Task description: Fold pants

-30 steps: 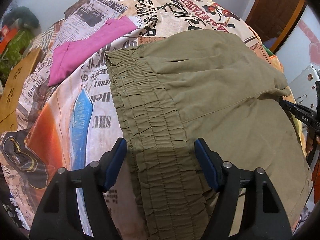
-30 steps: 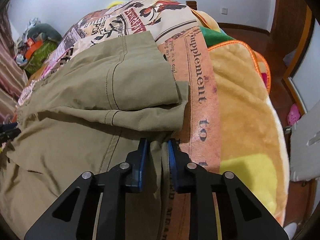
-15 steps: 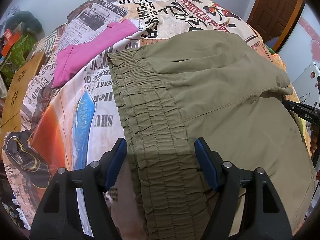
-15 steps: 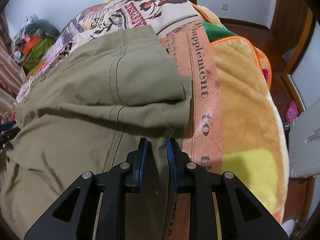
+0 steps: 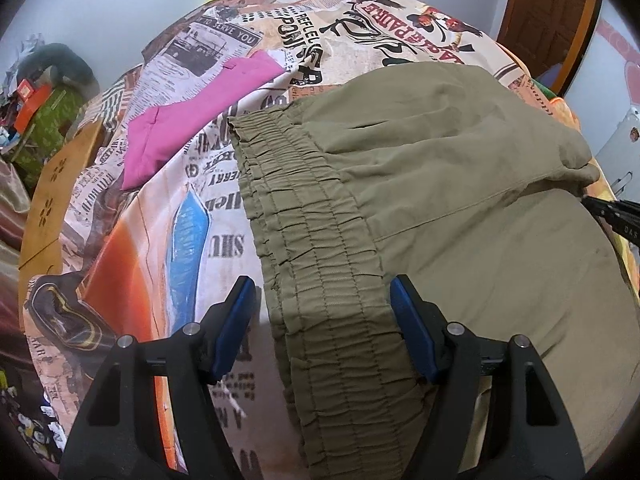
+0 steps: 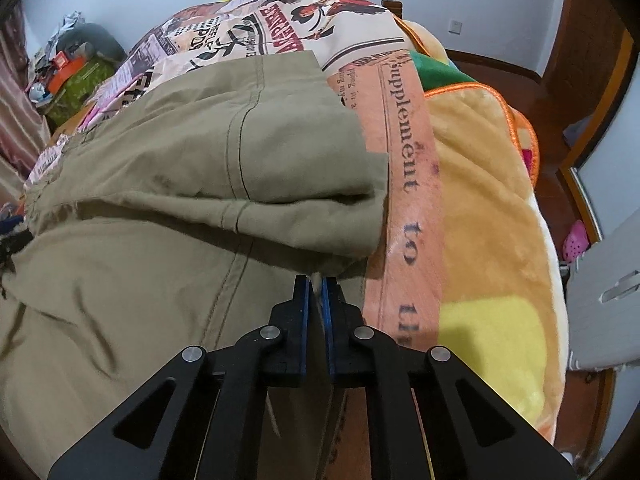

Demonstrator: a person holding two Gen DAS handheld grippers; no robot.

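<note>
Olive green pants [image 5: 460,168] lie spread on the bed, with one leg folded over the other [image 6: 280,152]. My left gripper [image 5: 320,284] hangs open over the gathered elastic waistband [image 5: 304,216], a finger on either side of it. My right gripper [image 6: 315,280] is shut on the pants' fabric at the near edge, just below the folded leg's end, and a thin fold of cloth shows between its blue pads. The right gripper's black tip [image 5: 612,212] also shows at the right edge of the left wrist view.
A newspaper-print bedspread [image 5: 180,240] covers the bed, with a pink garment [image 5: 200,112] on it beyond the waistband. A yellow plush blanket [image 6: 500,240] lies to the right of the pants. A wooden door [image 5: 552,12] stands at the back right, and clutter [image 5: 40,100] is piled at the left.
The right gripper's jaws have shut on the cloth at the pants' near edge. The left gripper stays open over the waistband.
</note>
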